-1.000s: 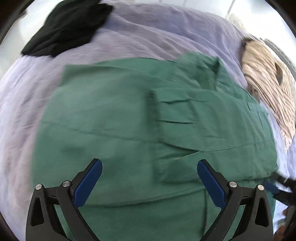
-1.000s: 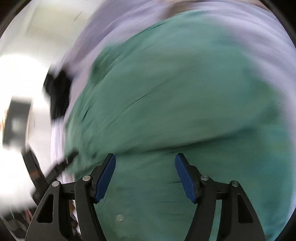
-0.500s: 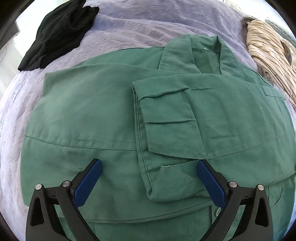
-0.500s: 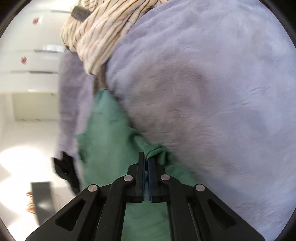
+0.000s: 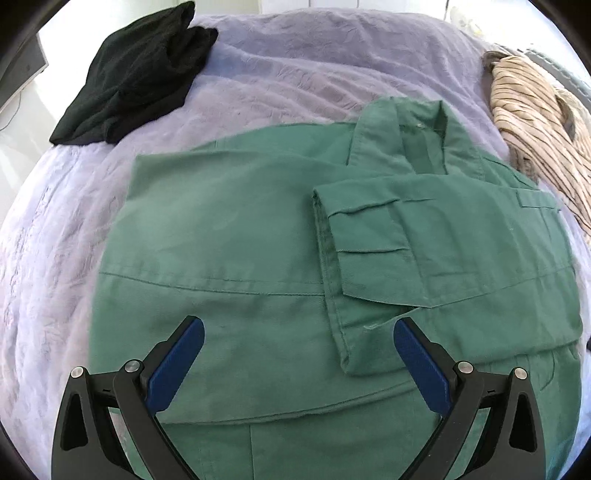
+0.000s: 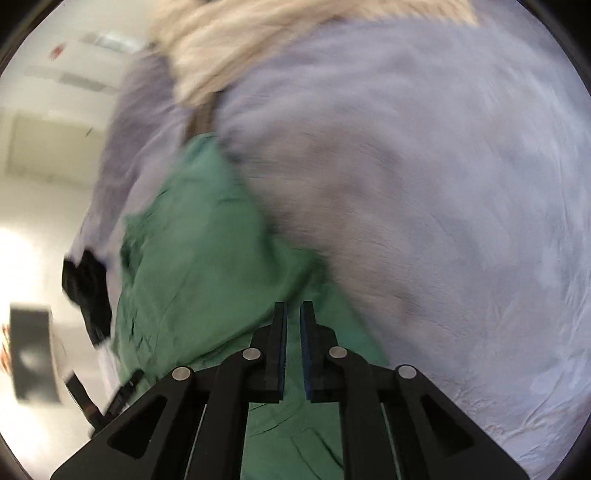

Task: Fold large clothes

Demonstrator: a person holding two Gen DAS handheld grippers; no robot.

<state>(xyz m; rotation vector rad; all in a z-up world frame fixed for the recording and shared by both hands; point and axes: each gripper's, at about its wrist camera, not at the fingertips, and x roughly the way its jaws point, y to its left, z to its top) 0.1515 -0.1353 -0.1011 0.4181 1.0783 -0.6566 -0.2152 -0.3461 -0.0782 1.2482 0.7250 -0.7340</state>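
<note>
Right claw jaws nearly shut, opening, nothing visibly gripped; green jacket edge ran from it toward upper left. Left claw wide, empty, over jacket lower centre on the bed.

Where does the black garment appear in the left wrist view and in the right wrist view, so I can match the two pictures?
Left wrist view: the black garment lies at the upper left, on the purple blanket, apart from the green jacket.
Right wrist view: it shows blurred at the left edge, just left of the green jacket.
Shared landmark: the striped beige garment, upper right in the left view, top centre in the right view.
</note>
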